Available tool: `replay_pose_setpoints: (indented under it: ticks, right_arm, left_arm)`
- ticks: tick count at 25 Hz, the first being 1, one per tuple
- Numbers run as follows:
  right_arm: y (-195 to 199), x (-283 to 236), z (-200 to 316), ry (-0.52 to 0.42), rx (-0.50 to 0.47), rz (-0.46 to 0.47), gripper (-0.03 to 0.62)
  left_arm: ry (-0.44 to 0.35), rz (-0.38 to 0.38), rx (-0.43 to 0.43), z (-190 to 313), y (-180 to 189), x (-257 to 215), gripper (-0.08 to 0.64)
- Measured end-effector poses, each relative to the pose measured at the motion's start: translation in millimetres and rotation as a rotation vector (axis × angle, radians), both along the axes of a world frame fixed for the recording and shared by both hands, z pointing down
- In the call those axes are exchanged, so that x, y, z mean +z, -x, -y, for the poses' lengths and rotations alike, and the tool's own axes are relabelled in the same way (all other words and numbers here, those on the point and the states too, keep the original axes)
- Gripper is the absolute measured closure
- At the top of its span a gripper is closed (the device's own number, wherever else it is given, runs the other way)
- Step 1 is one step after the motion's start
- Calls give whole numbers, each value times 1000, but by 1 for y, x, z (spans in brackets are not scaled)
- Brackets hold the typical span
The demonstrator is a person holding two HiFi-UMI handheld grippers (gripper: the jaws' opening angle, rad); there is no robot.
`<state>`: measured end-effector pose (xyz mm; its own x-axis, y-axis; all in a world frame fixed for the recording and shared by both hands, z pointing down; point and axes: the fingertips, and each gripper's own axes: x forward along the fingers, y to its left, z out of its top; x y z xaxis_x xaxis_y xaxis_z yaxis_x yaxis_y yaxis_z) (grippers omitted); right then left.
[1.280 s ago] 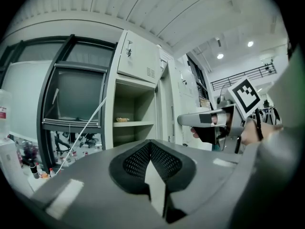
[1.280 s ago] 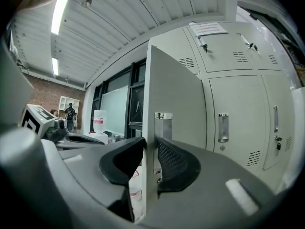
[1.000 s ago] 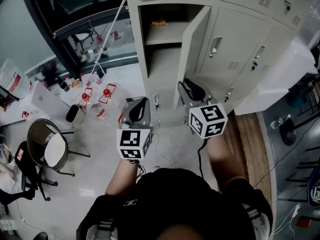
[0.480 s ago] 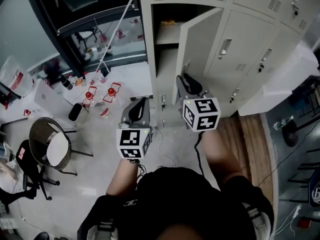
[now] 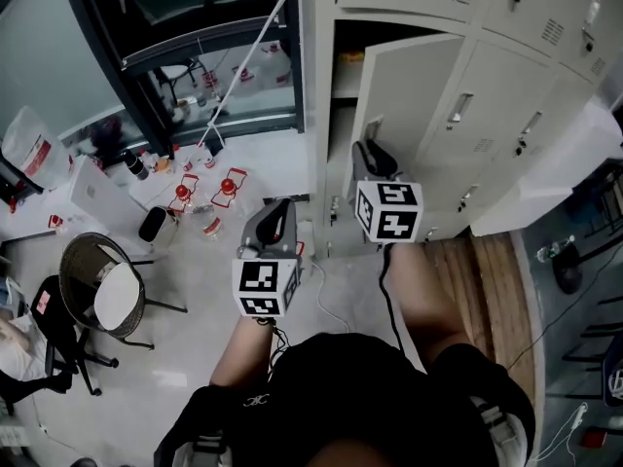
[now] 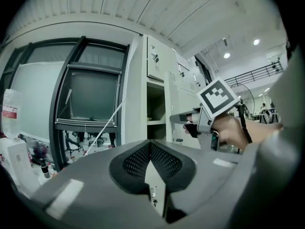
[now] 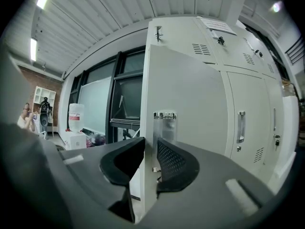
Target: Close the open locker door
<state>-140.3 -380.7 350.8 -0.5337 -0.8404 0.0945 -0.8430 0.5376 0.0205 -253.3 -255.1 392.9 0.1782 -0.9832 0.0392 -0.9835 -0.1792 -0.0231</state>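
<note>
The cream locker door (image 5: 414, 95) stands ajar in front of its dark compartment (image 5: 346, 76), which has a shelf inside. My right gripper (image 5: 368, 150) is level at the door's free edge, just below the latch. In the right gripper view the door (image 7: 190, 104) fills the middle, and its edge with the clear handle (image 7: 164, 120) lines up with the narrow gap of my right gripper (image 7: 151, 149); the pads stand apart. My left gripper (image 5: 277, 208) hangs lower left over the floor, away from the locker. Its pads (image 6: 138, 159) meet, empty.
Closed lockers (image 5: 516, 86) run to the right of the open one. A dark window frame (image 5: 209, 56) sits left of it. Red-capped bottles (image 5: 204, 188), a round chair (image 5: 102, 295) and a cable (image 5: 316, 295) lie on the floor at left.
Both grippers have moved toward the locker, which now looks larger and nearer. The right gripper has come up to the door's free edge; the left has trailed along beside it.
</note>
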Motion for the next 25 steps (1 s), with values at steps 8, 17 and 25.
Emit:
replay_pose_setpoints:
  ticks: [8,17,25]
  right_arm:
    - [25,0,26,2,64,-7,497]
    - [48,-1,62,8,92,-22,505]
    - [63,-2,96,6,94,-37,505]
  left_arm:
    - [3,0,7,8,26,2,560]
    - [15,-2,-33,16,61,6,559]
    - [22,9,-77,19,79,5,559]
